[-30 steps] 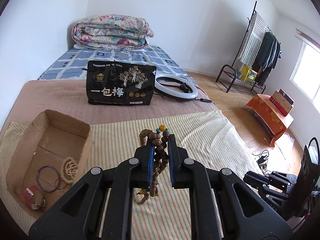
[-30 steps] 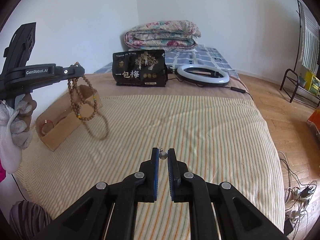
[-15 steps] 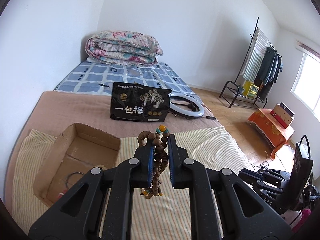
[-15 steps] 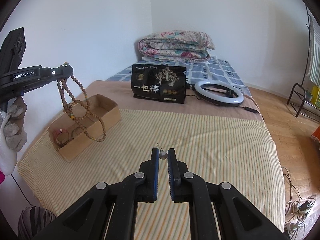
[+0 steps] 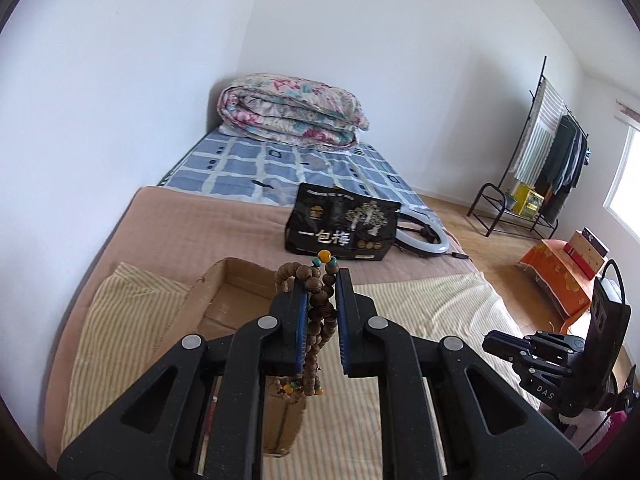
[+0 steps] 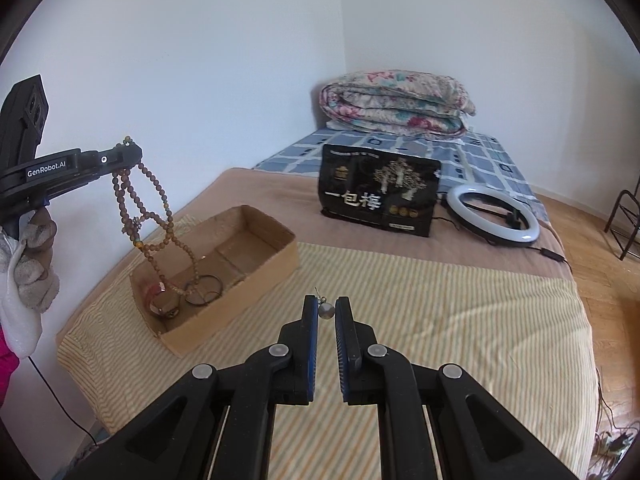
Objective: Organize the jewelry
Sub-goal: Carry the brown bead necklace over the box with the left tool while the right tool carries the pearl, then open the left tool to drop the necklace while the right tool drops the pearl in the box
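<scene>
My left gripper (image 5: 320, 284) is shut on a long brown bead necklace (image 5: 318, 312) with orange and teal beads. In the right wrist view that gripper (image 6: 128, 156) holds the necklace (image 6: 152, 216) hanging above the near end of an open cardboard box (image 6: 260, 280), which holds several bangles (image 6: 204, 288) and a small red piece (image 6: 154, 290). The box also shows in the left wrist view (image 5: 236, 280), mostly hidden by the gripper. My right gripper (image 6: 327, 308) is shut on a small silver bead earring (image 6: 326, 310), above the striped cloth (image 6: 440, 320).
A black printed bag (image 6: 380, 196) and a white ring light (image 6: 492, 216) with its cable lie on the brown blanket behind the cloth. A folded floral quilt (image 6: 396, 104) sits by the wall. A clothes rack (image 5: 548, 164) stands on the wooden floor.
My left gripper has carried the necklace left until it hangs over the box. My right gripper has turned left, still holding the earring.
</scene>
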Demonstrator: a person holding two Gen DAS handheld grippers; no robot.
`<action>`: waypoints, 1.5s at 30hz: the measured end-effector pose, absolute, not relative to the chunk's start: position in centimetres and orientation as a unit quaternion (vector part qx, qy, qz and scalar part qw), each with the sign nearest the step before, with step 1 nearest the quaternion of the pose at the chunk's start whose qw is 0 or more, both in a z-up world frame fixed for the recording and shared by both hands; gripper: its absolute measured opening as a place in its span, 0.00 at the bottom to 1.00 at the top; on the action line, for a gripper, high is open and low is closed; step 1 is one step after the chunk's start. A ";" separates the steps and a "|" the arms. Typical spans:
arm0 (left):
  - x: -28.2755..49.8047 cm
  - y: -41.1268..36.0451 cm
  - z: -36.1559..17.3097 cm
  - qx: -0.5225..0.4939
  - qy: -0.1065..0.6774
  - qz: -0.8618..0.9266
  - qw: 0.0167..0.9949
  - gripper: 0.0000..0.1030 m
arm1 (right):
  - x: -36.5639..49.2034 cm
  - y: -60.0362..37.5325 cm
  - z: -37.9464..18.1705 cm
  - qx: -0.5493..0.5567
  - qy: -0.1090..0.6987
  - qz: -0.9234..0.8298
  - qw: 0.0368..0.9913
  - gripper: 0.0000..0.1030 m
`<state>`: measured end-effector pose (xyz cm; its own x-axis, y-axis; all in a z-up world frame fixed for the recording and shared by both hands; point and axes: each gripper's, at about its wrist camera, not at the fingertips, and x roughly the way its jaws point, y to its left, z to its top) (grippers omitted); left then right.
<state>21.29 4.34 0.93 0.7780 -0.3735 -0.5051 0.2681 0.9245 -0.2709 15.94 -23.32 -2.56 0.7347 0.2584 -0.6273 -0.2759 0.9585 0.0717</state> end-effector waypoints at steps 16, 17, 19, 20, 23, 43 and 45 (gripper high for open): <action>21.6 7.8 -1.5 -0.109 0.300 -0.155 0.935 0.10 | 22.0 -16.0 -3.7 -0.011 0.351 0.199 0.915 0.06; 21.7 7.8 -1.7 -0.107 0.301 -0.153 0.935 0.10 | 22.3 -15.6 -3.8 -0.010 0.352 0.202 0.914 0.06; 21.8 7.7 -2.0 -0.102 0.305 -0.149 0.935 0.10 | 23.0 -14.9 -3.9 -0.011 0.355 0.205 0.912 0.06; 21.9 7.7 -2.3 -0.099 0.308 -0.148 0.935 0.10 | 23.4 -14.5 -4.0 -0.011 0.356 0.207 0.911 0.06; 21.9 7.4 -3.1 -0.089 0.315 -0.145 0.934 0.10 | 24.4 -13.5 -4.5 -0.010 0.361 0.211 0.908 0.06; 22.6 6.1 -6.4 -0.048 0.338 -0.136 0.930 0.10 | 29.4 -10.8 -6.4 -0.007 0.379 0.210 0.901 0.07; 22.7 6.2 -6.5 -0.046 0.339 -0.131 0.931 0.10 | 29.6 -10.5 -6.4 -0.008 0.377 0.212 0.901 0.17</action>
